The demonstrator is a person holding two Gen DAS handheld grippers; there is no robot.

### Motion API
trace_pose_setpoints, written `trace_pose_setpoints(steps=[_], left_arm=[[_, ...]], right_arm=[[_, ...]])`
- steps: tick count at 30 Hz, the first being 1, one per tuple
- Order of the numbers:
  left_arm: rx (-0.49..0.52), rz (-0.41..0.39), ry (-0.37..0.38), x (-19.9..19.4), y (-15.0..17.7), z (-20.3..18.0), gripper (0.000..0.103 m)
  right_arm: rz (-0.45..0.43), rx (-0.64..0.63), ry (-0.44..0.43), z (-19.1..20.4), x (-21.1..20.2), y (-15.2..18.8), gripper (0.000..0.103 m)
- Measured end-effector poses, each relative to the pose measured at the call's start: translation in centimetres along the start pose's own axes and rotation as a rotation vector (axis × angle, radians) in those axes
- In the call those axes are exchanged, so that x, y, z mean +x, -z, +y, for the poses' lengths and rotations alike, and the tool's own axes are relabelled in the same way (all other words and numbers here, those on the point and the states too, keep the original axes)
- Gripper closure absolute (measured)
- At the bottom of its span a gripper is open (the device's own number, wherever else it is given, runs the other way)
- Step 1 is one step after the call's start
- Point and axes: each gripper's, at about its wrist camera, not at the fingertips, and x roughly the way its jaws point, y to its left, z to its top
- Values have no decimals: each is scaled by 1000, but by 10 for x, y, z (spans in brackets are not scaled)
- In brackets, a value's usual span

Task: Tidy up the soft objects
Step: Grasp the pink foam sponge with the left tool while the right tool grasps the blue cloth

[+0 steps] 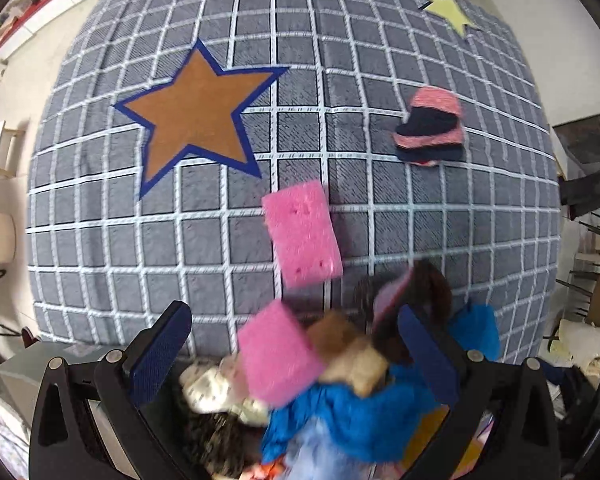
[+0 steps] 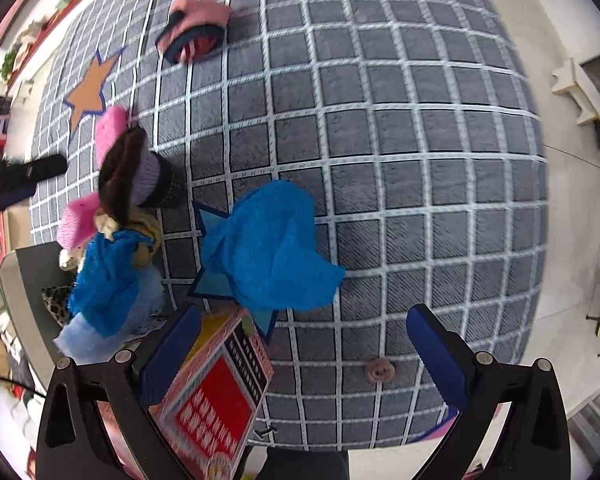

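Note:
My left gripper is open above a pile of soft things: a pink sponge, a blue cloth, a brown plush piece and a dark hat. A second pink sponge lies on the grey checked rug. A pink and navy knit item lies farther right. My right gripper is open and empty above the rug, just near of a crumpled blue cloth. The pile and knit item show at left.
A brown star and a yellow star are on the rug. A red and pink box lies by my right gripper's left finger. A small brown ring lies on the rug. Grey bin at left. Furniture stands around the rug.

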Motion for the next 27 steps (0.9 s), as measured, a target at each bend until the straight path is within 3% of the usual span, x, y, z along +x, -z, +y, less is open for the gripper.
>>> trace_pose_setpoints(steps=[9, 14, 16, 24, 27], left_arm=[[-66, 48, -39, 35, -23, 6, 0], [-74, 60, -73, 49, -35, 15, 0], [-73, 77, -49, 62, -48, 13, 0], [-23, 87, -45, 94, -72, 7, 0], [-22, 107, -48, 88, -62, 7, 0]], right_arm=[[-5, -78, 74, 8, 20, -42, 0], [18, -143, 103, 30, 52, -58, 0], [26, -161, 121, 40, 67, -68, 0], [33, -194, 178, 61, 102, -63, 0], [48, -191, 181, 61, 103, -63, 0]])
